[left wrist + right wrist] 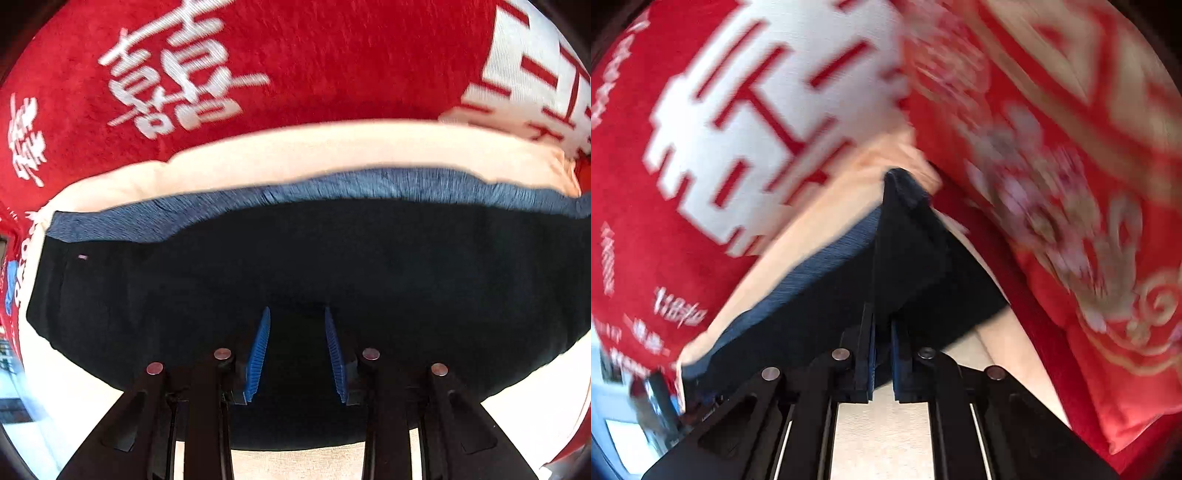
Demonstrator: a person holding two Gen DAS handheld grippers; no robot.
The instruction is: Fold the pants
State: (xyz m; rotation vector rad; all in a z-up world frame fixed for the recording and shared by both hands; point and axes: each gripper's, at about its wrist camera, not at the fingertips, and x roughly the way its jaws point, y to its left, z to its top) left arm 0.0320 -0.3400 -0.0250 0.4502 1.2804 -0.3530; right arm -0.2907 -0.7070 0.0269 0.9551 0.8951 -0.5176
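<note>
The pants are dark navy with a lighter blue inner strip along the far edge, lying on a cream sheet. My left gripper is open, its blue pads spread over the near part of the dark cloth. In the right wrist view the pants are drawn up into a ridge. My right gripper is shut on a fold of the pants cloth, which runs up from between the nearly closed pads.
A red blanket with white characters lies beyond the cream sheet, also in the right wrist view. A red and gold patterned pillow lies on the right. The right view is motion blurred.
</note>
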